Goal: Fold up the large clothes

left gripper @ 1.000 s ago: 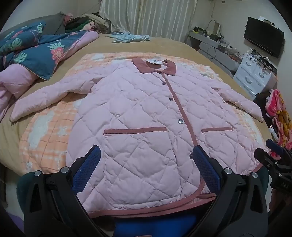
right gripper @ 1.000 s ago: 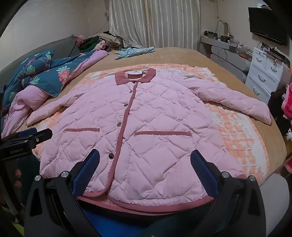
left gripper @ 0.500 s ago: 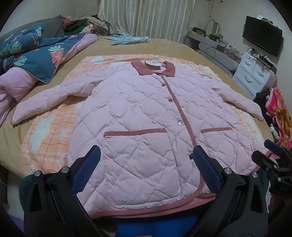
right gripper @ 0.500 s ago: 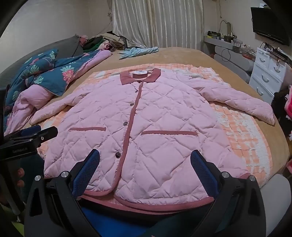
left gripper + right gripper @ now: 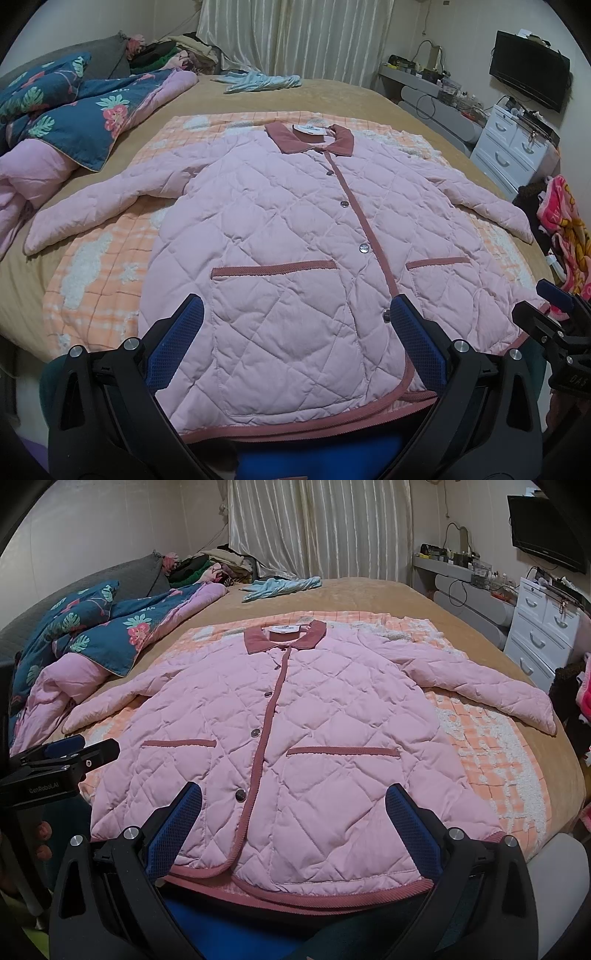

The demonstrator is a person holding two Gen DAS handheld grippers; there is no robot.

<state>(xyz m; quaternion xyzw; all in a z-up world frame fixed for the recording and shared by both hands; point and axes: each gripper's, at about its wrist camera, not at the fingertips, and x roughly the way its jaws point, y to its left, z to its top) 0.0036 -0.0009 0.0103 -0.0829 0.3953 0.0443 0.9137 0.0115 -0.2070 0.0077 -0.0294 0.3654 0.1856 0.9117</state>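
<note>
A wide bed [image 5: 332, 96] with a tan cover fills the room, set in front of pale pleated curtains [image 5: 295, 37], with a white chest of drawers [image 5: 513, 155] and a wall-mounted television [image 5: 528, 79] at its right side. Spread on the tan cover lies an orange-and-white checked blanket [image 5: 96, 280], and flat on that blanket, front up and buttoned, lies the pink quilted jacket [image 5: 280, 236], its dusky-rose collar [image 5: 310, 138] toward the curtains and its hem at the near edge of the bed. Both sleeves are stretched out to the sides, the left one [image 5: 96, 206] reaching onto the tan cover, the right one [image 5: 480, 683] ending near the bed's right edge. A navy floral quilt [image 5: 74, 122] with a pink lining is bunched at the bed's left, and a pale blue garment [image 5: 258, 81] lies at the far end. The left gripper [image 5: 295, 339] hangs above the jacket's hem by the left pocket, its blue-padded jaws spread wide with nothing between them. The right gripper [image 5: 293, 819] hovers over the hem by the right pocket, jaws likewise spread wide and empty. In the right wrist view, fingers [image 5: 42, 830] of the person's hand show below the left gripper's body.
</note>
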